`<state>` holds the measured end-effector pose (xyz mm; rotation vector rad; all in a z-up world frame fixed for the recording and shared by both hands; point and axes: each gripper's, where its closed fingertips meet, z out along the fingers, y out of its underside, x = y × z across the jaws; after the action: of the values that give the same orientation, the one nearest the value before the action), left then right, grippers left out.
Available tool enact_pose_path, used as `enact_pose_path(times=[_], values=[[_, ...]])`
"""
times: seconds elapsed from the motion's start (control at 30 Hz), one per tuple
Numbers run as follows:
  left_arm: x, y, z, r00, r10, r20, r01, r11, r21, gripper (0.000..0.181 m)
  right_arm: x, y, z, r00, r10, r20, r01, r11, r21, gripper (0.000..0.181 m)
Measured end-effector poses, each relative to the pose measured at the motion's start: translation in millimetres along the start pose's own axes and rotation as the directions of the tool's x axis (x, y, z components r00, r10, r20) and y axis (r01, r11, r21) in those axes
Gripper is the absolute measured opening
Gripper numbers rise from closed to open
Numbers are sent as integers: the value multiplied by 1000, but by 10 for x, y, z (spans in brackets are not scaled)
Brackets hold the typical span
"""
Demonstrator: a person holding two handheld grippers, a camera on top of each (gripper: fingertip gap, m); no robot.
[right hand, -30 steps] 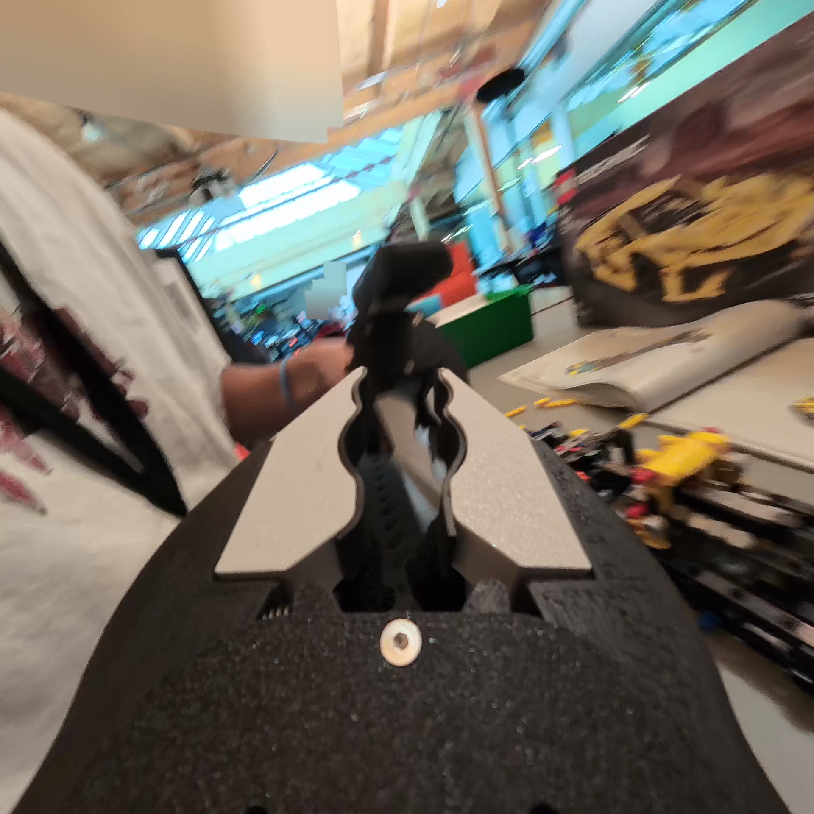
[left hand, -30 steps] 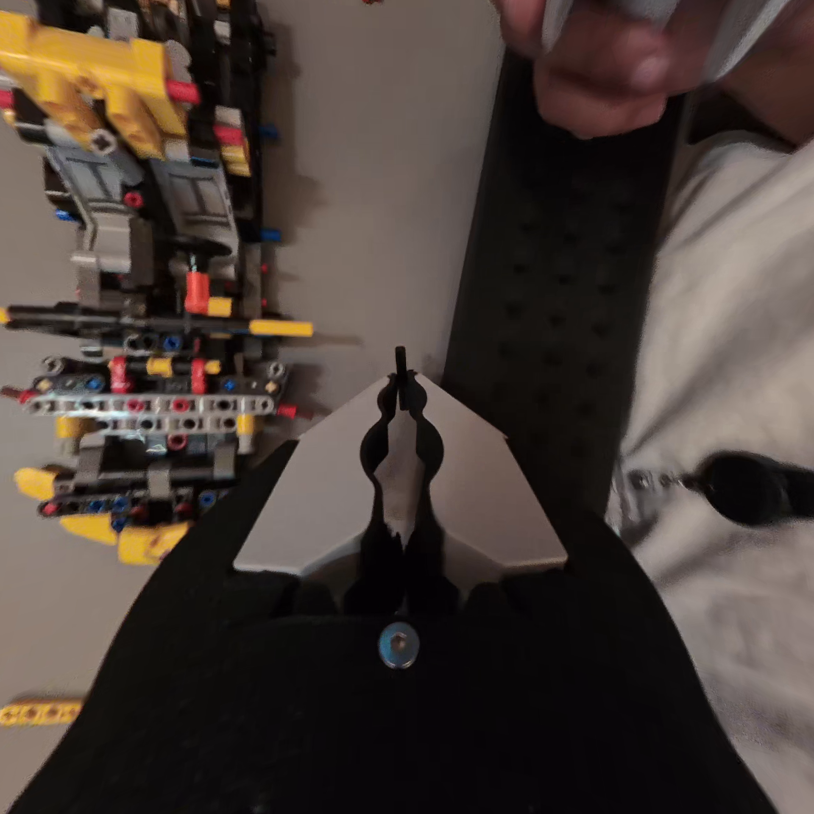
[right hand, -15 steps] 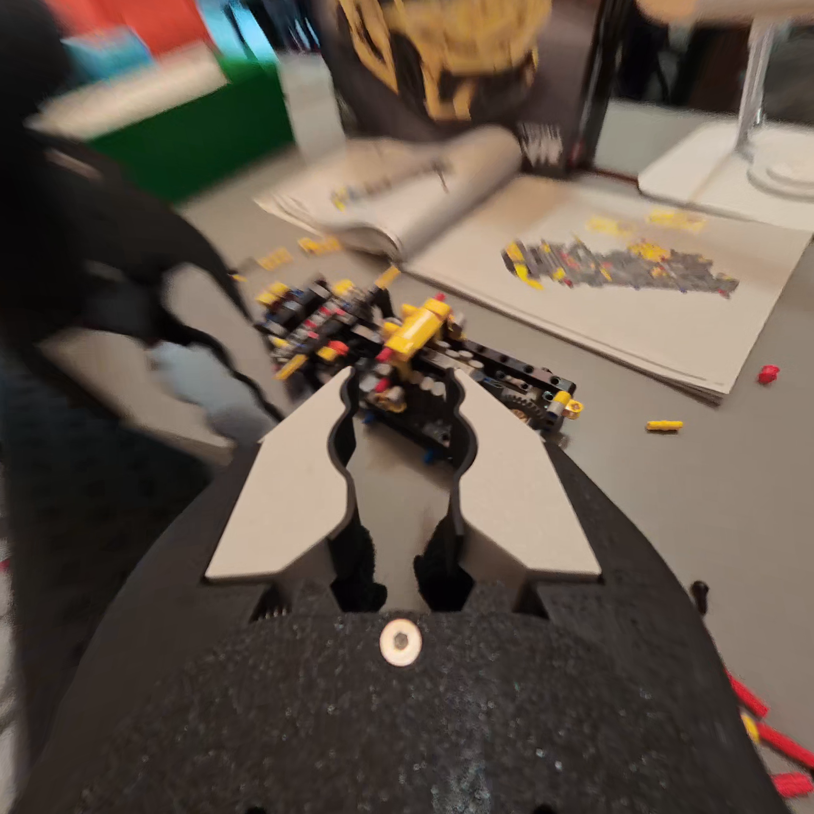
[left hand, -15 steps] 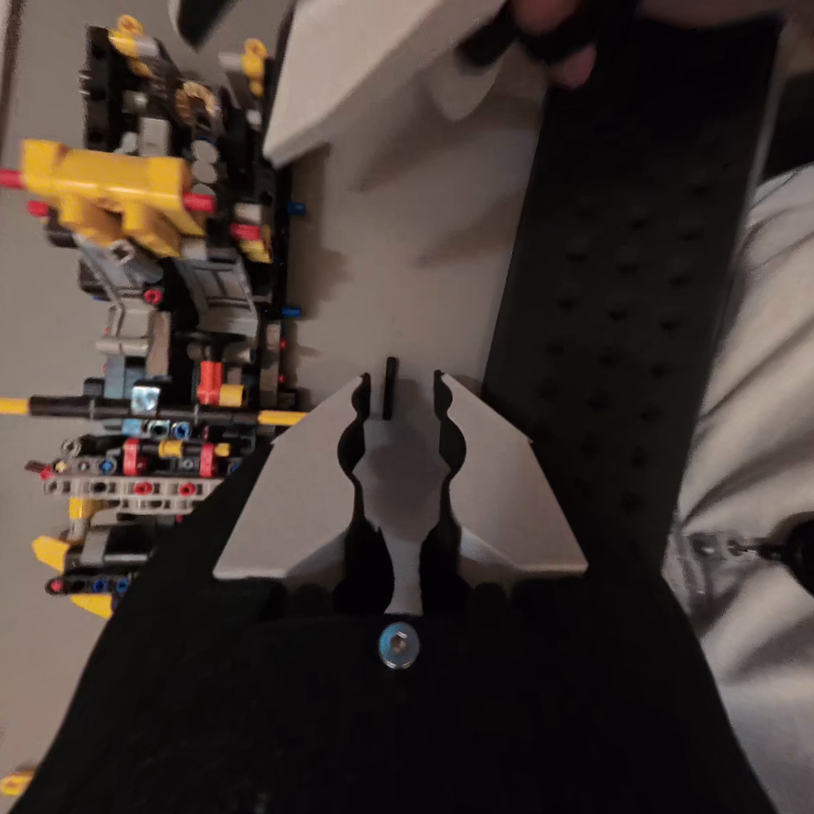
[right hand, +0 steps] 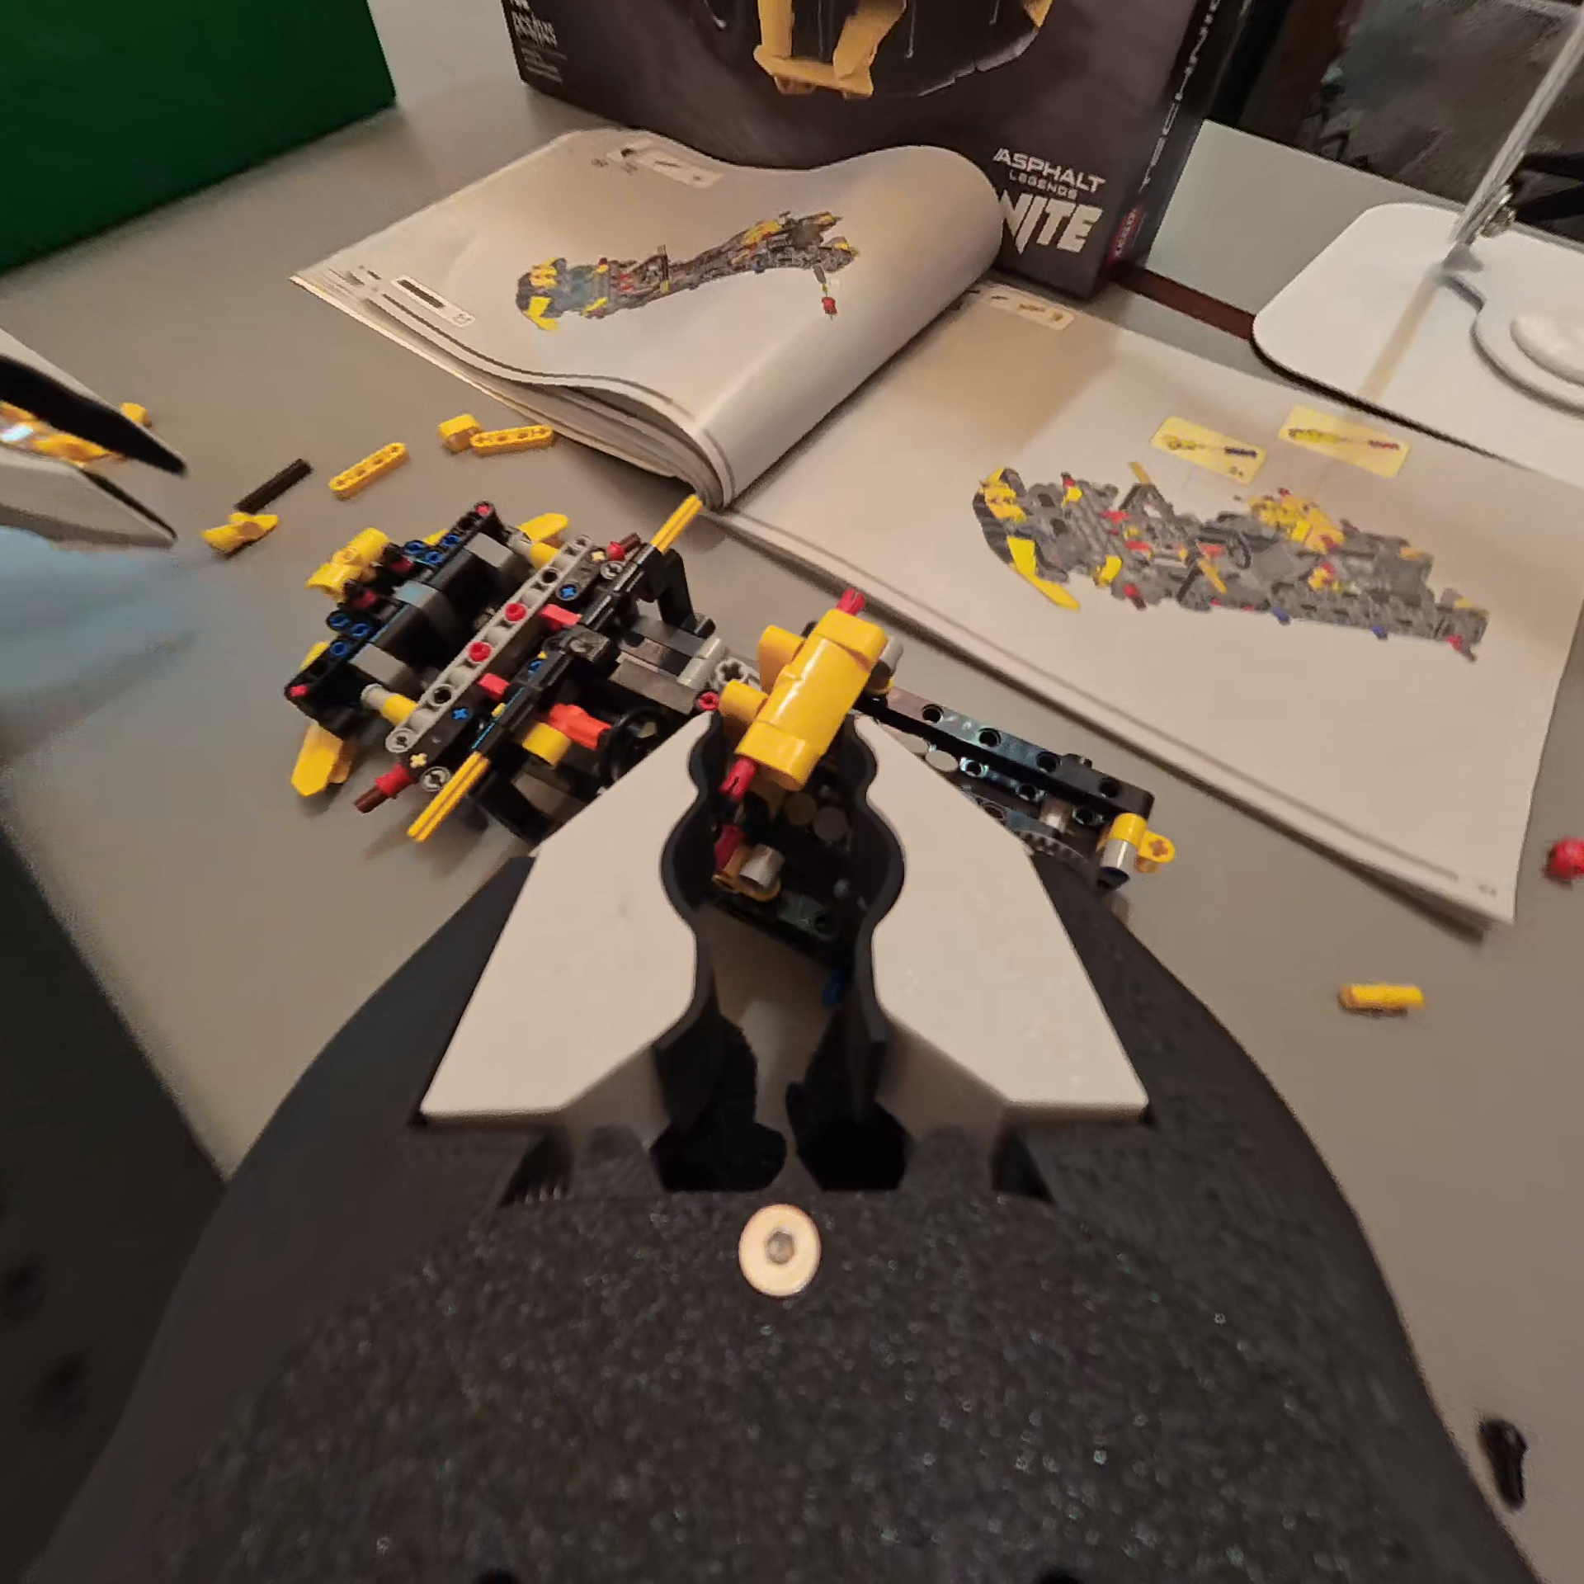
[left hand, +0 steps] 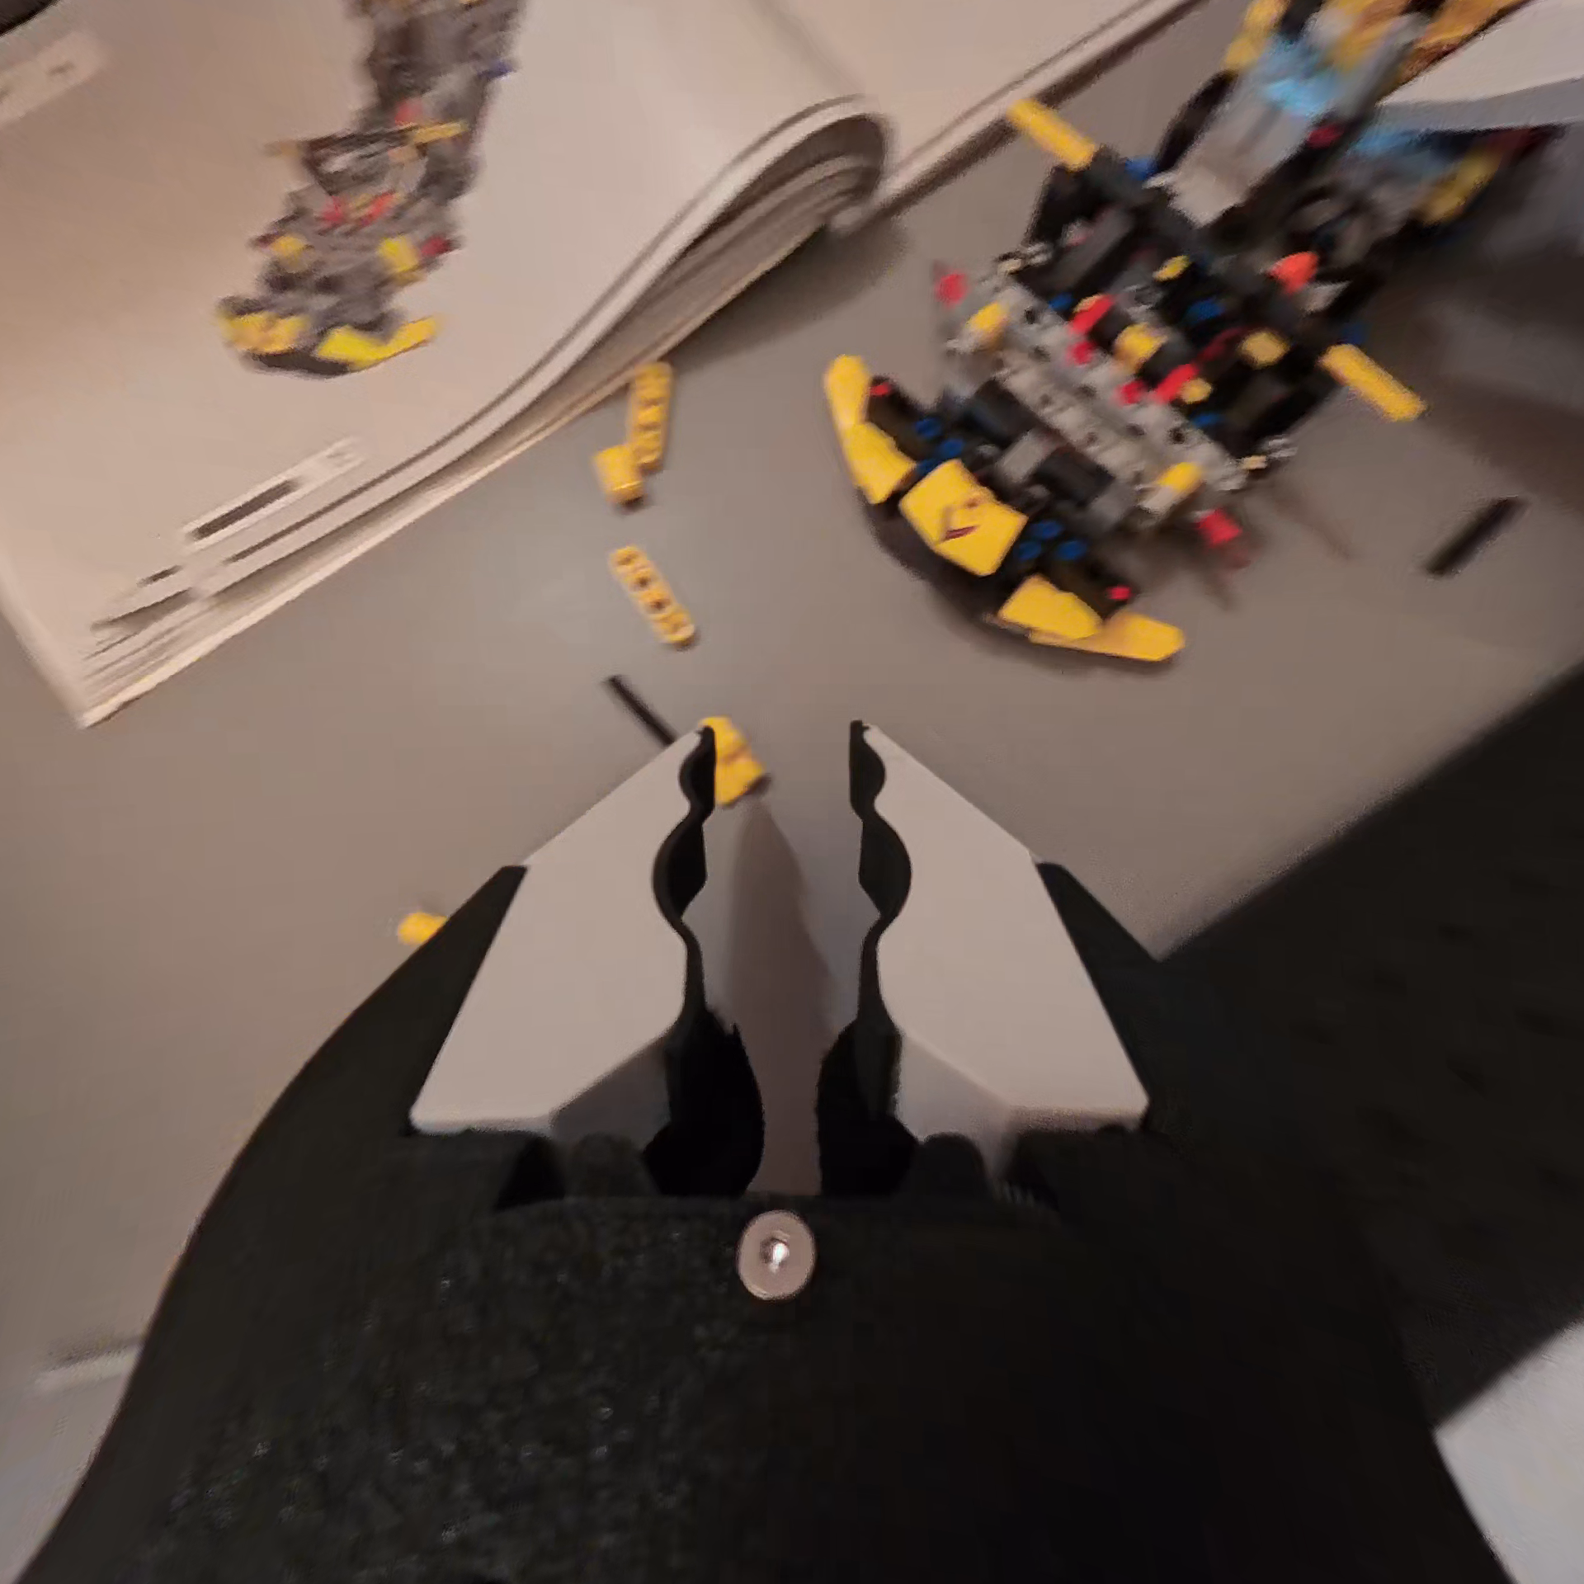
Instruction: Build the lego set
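Left wrist view, reading across from the left: the open instruction book [left hand: 429, 283] lies flat on the grey bench [left hand: 257, 857], then a few loose yellow beams [left hand: 653, 596] and a thin black pin [left hand: 639, 710], then a small yellow piece [left hand: 733, 759] just past the left tip of my left claw [left hand: 780, 741]. Its jaws stand apart with nothing between them. Farther right, well beyond the tips, sits the half-built car frame [left hand: 1140, 403], blurred in this view.

Right wrist view, again from the left: the tip of the other claw [right hand: 77, 489] shows at the edge, then scattered yellow beams [right hand: 369, 469] and a black pin [right hand: 273, 485], then the car frame [right hand: 549, 651] with its black and grey beams. My right claw [right hand: 782, 729] hangs over the frame's near end, jaws apart and gripping nothing, with the yellow block [right hand: 810, 699] of the frame seen right between the tips. Whether the tips touch it I cannot tell. Beyond lie the book [right hand: 857, 360] and the dark box [right hand: 857, 103].

I judge the frame light but stiff, and fragile at its push-fit joints: the thin yellow rods and red pins would pop out under a squeeze. I would take it across the black side beams, not by the yellow block on top.
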<state>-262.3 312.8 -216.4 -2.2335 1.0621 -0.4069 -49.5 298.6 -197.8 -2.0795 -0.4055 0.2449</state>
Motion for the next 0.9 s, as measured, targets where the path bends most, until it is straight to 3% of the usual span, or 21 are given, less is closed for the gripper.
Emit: enact_pose_path(times=[0.03,0.27,0.47,0.6,0.7,0.8,0.9], values=[[-96,17,11,999,-20,29,20,1000,-11,31,-7,-24,44,1000,-6,-8,6,1000,-7,25],[-318,16,190,985,-166,51,169,984,-54,31,-82,-125,171,999,-27,-23,27,1000,-2,27],[-392,56,271,979,-193,72,198,978,-64,20,51,-334,-262,998,48,-40,-39,981,191,32],[-410,52,291,987,-129,95,136,988,-68,4,168,-273,-523,993,111,-35,-100,969,224,31],[-387,35,265,993,-81,84,87,994,-73,4,258,-151,-715,991,129,-47,-117,970,214,30],[-102,-275,90,999,-34,-42,36,997,62,4,347,-20,-917,988,137,-72,-120,972,202,30],[653,-682,-18,964,126,-235,-84,980,181,4,443,119,-1064,982,146,-118,-123,975,187,29]])
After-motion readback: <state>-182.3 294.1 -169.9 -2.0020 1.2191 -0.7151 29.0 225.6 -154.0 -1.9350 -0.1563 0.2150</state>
